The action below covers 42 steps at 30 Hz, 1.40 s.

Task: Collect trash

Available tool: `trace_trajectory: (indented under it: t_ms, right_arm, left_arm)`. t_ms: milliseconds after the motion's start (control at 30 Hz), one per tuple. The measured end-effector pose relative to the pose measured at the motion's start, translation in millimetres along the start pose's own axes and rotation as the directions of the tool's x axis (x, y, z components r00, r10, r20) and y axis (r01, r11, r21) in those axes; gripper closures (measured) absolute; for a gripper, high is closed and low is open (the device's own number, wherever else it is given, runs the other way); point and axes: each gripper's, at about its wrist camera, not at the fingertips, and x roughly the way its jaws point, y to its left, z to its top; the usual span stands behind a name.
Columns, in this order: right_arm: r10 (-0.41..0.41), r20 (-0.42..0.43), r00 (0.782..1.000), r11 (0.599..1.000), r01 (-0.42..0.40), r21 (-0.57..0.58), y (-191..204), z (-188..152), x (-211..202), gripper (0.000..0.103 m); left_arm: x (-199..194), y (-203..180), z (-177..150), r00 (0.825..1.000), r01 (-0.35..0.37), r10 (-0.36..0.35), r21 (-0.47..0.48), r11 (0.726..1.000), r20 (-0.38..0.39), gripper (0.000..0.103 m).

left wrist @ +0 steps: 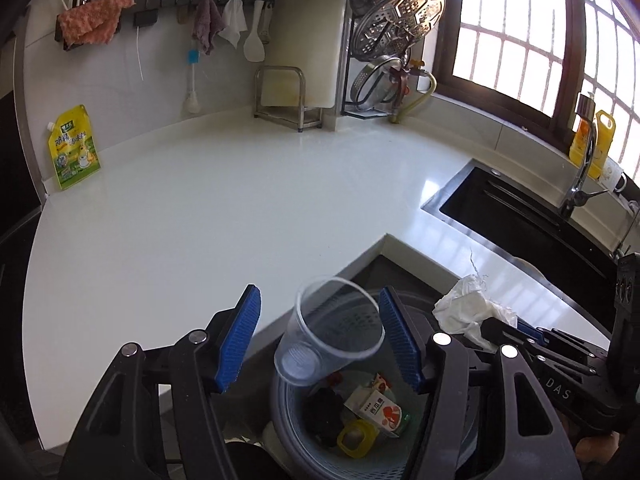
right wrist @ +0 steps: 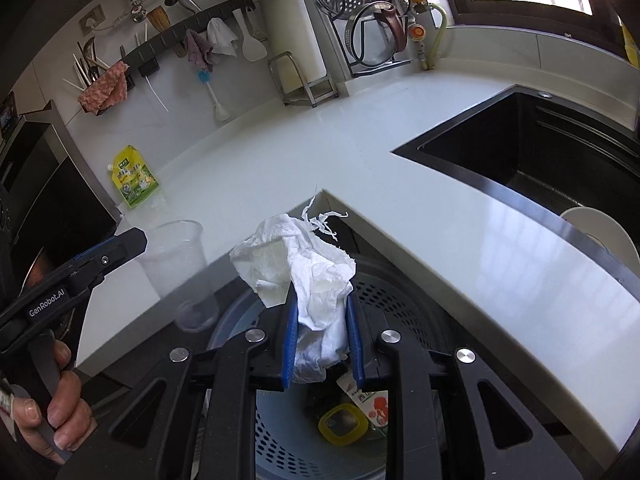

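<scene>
**Left wrist view: cup over the bin, tissue next**

A clear plastic cup [left wrist: 328, 332] is seen between the blue pads of the left gripper [left wrist: 320, 340], tilted, directly above the perforated trash bin [left wrist: 304, 456]. The jaws stand spread and neither pad is seen pressing the cup, so it is judged to be dropping in. A crumpled white tissue [right wrist: 308, 280] is pinched by the nearly closed jaws of the right gripper [right wrist: 322, 344], also above the bin beside the desk [right wrist: 440, 240] edge. The disposal step is judged in hand; next, the tissue needs releasing over the bin opening. Read: "GenRobot.AI" on the left gripper body, "DAS" on the right. Chinese print on the carton [left wrist: 378, 406] in the bin and the yellow pouch [left wrist: 74, 148] is not legible.
</scene>
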Motion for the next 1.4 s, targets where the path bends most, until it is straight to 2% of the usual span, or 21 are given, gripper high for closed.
trace_trajectory:
  t_ms: [133, 267, 300, 333, 433, 467, 700, 900, 1067, 1133, 1400]
  right_arm:
    - [0.013, -0.033, 0.999, 1.000, -0.012, 0.020, -2, -22, -2, 0.082]
    - [-0.018, -0.060, 0.998, 1.000, 0.018, -0.005, -3, -38, 0, 0.081]
    - [-0.024, -0.060, 0.998, 1.000, 0.023, -0.009, -4, -40, -1, 0.079]
    - [-0.027, -0.059, 0.998, 1.000, 0.026, -0.011, -4, -42, -2, 0.070]
    - [-0.029, -0.040, 0.999, 0.999, 0.029, -0.017, -4, -45, -7, 0.053]
    - [-0.031, -0.036, 0.999, 0.999, 0.030, -0.018, -4, -46, -9, 0.052]
    - [-0.019, -0.028, 0.999, 1.000, 0.019, 0.009, -11, -49, -14, 0.051]
    - [-0.011, -0.027, 1.000, 1.000, 0.012, 0.010, -10, -55, -18, 0.048]
    - [-0.020, -0.022, 1.000, 1.000, 0.020, 0.010, -8, -58, -21, 0.043]
    - [-0.026, -0.014, 1.000, 1.000, 0.026, 0.006, -7, -59, -23, 0.039]
    - [-0.045, 0.010, 0.999, 0.999, 0.045, -0.009, -7, -58, -32, 0.035]
  left_arm:
    - [3, -9, -22, 0.999, 0.010, -0.010, -0.002, 1.000, -0.034, 0.046]
    - [11, -19, -38, 0.998, 0.006, -0.005, 0.011, 1.000, -0.064, 0.046]
    - [12, -21, -40, 0.998, -0.001, 0.002, 0.017, 1.000, -0.066, 0.046]
    - [12, -22, -42, 0.998, -0.011, 0.013, 0.021, 1.000, -0.068, 0.046]
    - [12, -23, -46, 0.997, -0.018, 0.019, 0.013, 1.000, -0.076, 0.036]
    - [11, -22, -47, 0.997, -0.020, 0.020, 0.008, 1.000, -0.076, 0.032]
    - [11, -19, -51, 0.994, -0.050, 0.049, -0.003, 0.999, -0.096, 0.031]
    - [9, -18, -54, 0.992, -0.074, 0.072, -0.010, 0.997, -0.107, 0.023]
    - [5, -17, -56, 0.991, -0.091, 0.089, -0.014, 0.996, -0.104, 0.014]
    - [4, -17, -55, 0.991, -0.090, 0.087, -0.018, 0.996, -0.102, 0.013]
    - [-2, -25, -54, 0.991, -0.103, 0.103, 0.001, 0.995, -0.091, 0.007]
